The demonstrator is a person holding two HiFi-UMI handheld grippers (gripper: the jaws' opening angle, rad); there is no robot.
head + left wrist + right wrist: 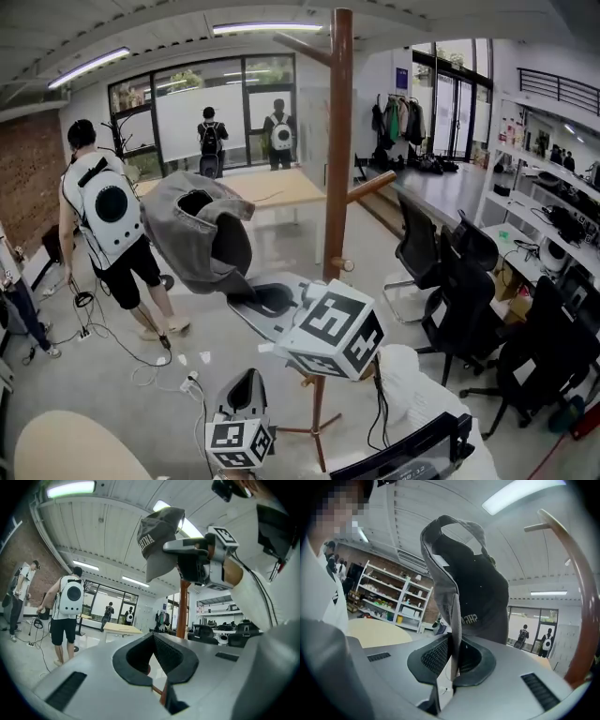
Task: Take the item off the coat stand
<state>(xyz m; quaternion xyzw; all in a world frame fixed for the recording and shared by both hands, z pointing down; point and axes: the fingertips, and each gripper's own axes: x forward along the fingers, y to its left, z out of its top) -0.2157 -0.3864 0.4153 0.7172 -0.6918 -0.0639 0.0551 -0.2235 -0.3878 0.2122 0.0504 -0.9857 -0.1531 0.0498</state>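
A grey cap hangs in the air left of the brown coat stand pole, clear of its pegs. My right gripper is shut on the cap's brim. In the right gripper view the brim is pinched between the black pads, and the cap stands upright above them with the pole at the right. My left gripper is low, near the stand's foot, shut and holding nothing. From the left gripper view the cap and the right gripper are overhead, beside the pole.
A person with a white backpack stands at the left over floor cables. Black office chairs crowd the right. A wooden table lies behind the stand, and a round table is at the bottom left.
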